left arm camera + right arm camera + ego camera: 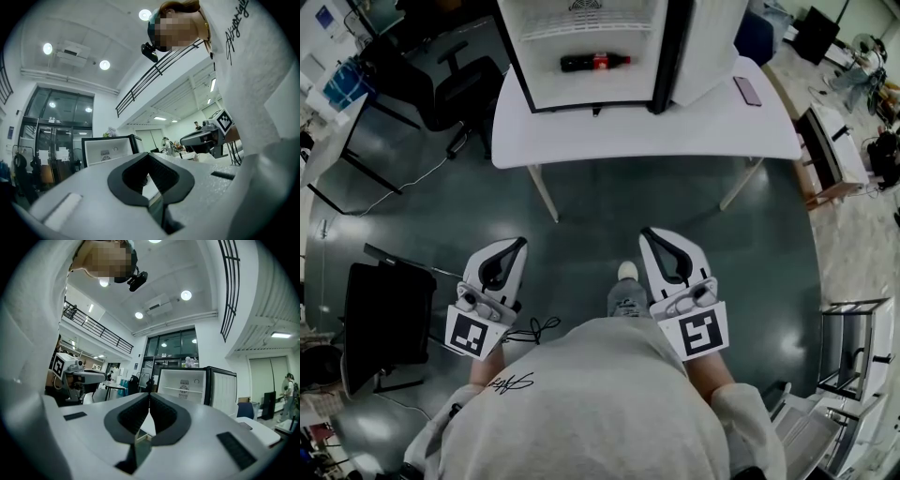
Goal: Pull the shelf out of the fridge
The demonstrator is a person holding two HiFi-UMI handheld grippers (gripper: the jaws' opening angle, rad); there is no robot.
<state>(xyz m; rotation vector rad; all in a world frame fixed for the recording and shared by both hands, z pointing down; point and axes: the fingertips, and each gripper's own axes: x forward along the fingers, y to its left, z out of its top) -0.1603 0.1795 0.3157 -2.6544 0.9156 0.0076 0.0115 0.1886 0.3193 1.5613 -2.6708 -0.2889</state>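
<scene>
A small black fridge [591, 56] stands open on a white table [647, 127], its door [698, 47] swung to the right. A white wire shelf [581, 25] spans the upper part of the cavity. Below it a dark cola bottle [595, 62] lies on its side. Both grippers are held low in front of me, well short of the table. My left gripper [514, 246] and right gripper [652, 234] are shut with nothing between the jaws. The fridge [187, 385] with its shelf [180, 390] shows far ahead in the right gripper view, and the fridge [108, 149] also shows in the left gripper view.
A phone [747, 91] lies on the table's right end. A black office chair [464, 80] stands left of the table, another black seat [384, 319] at my left. A metal rack [853, 347] stands at my right. Dark floor lies between me and the table.
</scene>
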